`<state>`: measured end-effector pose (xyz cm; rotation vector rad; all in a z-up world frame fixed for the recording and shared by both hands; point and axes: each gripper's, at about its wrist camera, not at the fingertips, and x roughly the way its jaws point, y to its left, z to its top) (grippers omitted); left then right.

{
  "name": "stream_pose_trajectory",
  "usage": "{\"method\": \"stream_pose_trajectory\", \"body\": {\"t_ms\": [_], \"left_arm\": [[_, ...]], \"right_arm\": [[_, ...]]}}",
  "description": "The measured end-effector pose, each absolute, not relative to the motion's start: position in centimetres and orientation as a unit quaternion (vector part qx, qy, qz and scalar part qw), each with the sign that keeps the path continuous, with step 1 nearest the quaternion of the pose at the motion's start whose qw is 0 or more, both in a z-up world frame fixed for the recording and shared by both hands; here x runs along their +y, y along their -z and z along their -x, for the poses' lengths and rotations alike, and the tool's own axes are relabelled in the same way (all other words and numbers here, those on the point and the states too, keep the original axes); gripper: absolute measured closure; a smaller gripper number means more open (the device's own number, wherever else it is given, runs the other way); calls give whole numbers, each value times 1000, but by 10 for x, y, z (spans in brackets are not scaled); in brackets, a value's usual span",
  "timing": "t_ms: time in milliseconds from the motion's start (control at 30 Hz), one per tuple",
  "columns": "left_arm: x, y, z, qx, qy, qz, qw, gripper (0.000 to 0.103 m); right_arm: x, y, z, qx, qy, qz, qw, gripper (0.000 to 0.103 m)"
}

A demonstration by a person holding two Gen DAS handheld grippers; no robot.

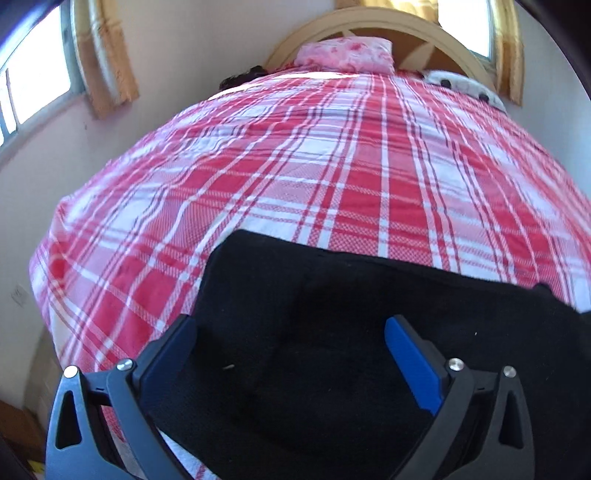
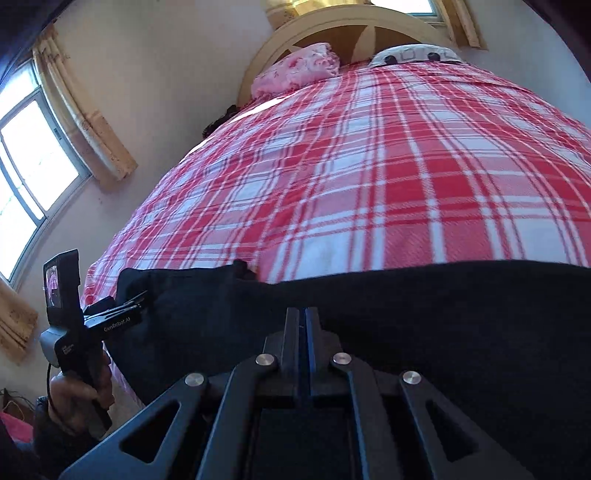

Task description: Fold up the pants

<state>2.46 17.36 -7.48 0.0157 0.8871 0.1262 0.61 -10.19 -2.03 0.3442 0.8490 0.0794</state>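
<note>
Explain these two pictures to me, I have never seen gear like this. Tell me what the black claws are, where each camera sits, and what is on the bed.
There is no robot: a person holds a hand-held two-finger gripper in each hand, each with a fisheye camera looking along its fingers. The left camera shows the left gripper open above black pants on a red plaid bedspread. The right camera shows the right gripper shut; whether it pinches cloth cannot be told. That view also shows the person's hand holding the left gripper's handle. A pink pillow lies by the headboard.
</note>
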Motion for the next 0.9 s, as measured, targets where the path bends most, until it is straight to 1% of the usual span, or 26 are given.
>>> {"method": "stream_pose_trajectory", "body": {"t_ms": [233, 400, 500, 567, 600, 667, 700, 733, 767, 833, 900], "left_arm": [[165, 76, -25, 431, -70, -21, 899, 0], [167, 76, -26, 438, -80, -19, 895, 0], [166, 76, -26, 440, -88, -17, 894, 0], [164, 76, -26, 440, -96, -19, 893, 0], [163, 76, -26, 441, -99, -20, 892, 0], [162, 75, -26, 441, -103, -25, 891, 0], [162, 75, -26, 441, -104, -26, 891, 0], [162, 75, -26, 442, -104, -26, 891, 0], [162, 75, -27, 442, -105, -26, 891, 0], [163, 75, -27, 443, -107, -23, 890, 0], [162, 75, -28, 443, -111, -23, 889, 0]], "right_arm": [[-206, 14, 58, 382, 46, -232, 893, 99], [-309, 0, 109, 363, 155, -247, 885, 99], [-385, 5, 143, 339, 183, -321, 865, 99], [-420, 11, 156, 326, 168, -360, 858, 101], [-436, 13, 162, 313, 145, -389, 854, 101], [-459, 8, 178, 284, 185, -407, 848, 99], [-474, -2, 198, 240, 226, -411, 850, 99], [-482, -6, 212, 206, 233, -421, 852, 99], [-495, -10, 235, 153, 241, -443, 850, 99], [-509, -12, 258, 130, 260, -457, 841, 99], [-517, -14, 274, 151, 295, -432, 839, 99]]}}
